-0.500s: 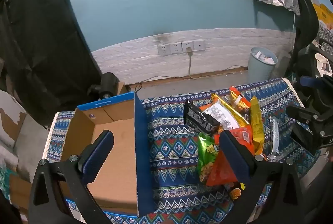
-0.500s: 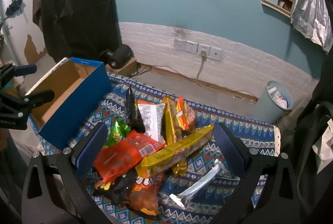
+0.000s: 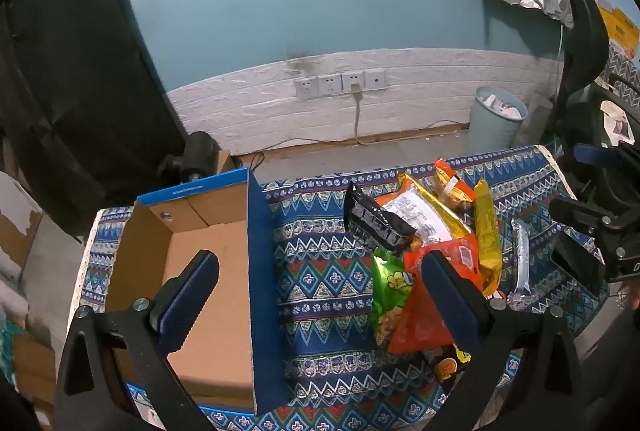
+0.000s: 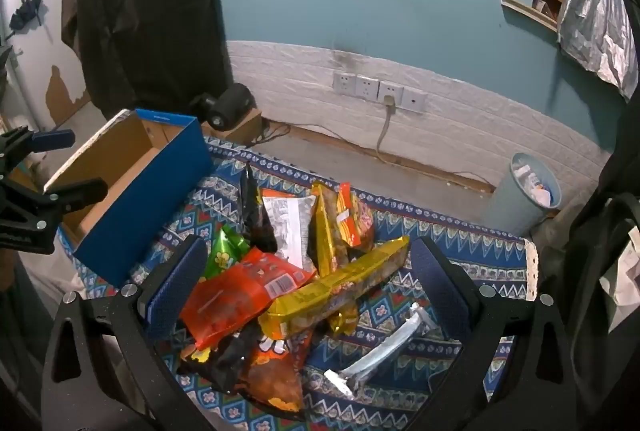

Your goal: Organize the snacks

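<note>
**A:** Any print you can make out between the left claw's fingers?

**B:** Nothing legible. The green snack bag (image 3: 390, 291) just inside its right finger carries yellow characters, too small and warped to read.

**A:** And the blue cardboard box (image 3: 260, 271) behind the left finger?

**B:** A pale line of print runs along its far rim, only a smear.

**A:** The right claw?

**B:** A barcode sits on the orange packet (image 4: 240, 295) between its fingers, digits unreadable. The white panel on the gold bag (image 4: 290, 227) beyond is dense fine print, also illegible. The yellow long packet (image 4: 340, 291) shows no clear wording.
</note>
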The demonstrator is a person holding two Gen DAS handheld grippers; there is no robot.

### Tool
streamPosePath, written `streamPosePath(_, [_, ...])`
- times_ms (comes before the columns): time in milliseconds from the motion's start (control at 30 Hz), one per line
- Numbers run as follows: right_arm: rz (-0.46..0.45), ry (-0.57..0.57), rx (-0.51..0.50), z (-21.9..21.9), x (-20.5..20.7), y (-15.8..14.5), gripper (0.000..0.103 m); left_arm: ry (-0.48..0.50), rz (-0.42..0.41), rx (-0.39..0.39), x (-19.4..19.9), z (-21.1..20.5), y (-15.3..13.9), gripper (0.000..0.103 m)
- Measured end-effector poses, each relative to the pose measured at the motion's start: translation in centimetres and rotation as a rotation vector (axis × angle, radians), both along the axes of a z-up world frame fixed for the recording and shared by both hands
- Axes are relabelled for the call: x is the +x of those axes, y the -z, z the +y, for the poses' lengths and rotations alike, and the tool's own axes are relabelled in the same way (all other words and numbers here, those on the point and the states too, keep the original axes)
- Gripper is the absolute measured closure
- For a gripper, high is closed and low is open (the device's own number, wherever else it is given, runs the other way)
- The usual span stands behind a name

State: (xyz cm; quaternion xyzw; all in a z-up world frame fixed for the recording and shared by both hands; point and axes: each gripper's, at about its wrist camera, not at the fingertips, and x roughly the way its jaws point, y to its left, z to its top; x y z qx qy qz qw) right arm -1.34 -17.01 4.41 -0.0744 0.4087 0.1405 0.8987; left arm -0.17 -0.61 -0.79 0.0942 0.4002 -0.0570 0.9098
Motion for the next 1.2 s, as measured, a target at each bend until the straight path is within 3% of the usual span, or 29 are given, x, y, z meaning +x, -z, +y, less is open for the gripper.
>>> streamPosePath(1200, [0.009,0.024,0.006,-0.84,0.24,0.0,0.003,0.008,0.005,0.006,0.17,-0.12,0.21,0.001])
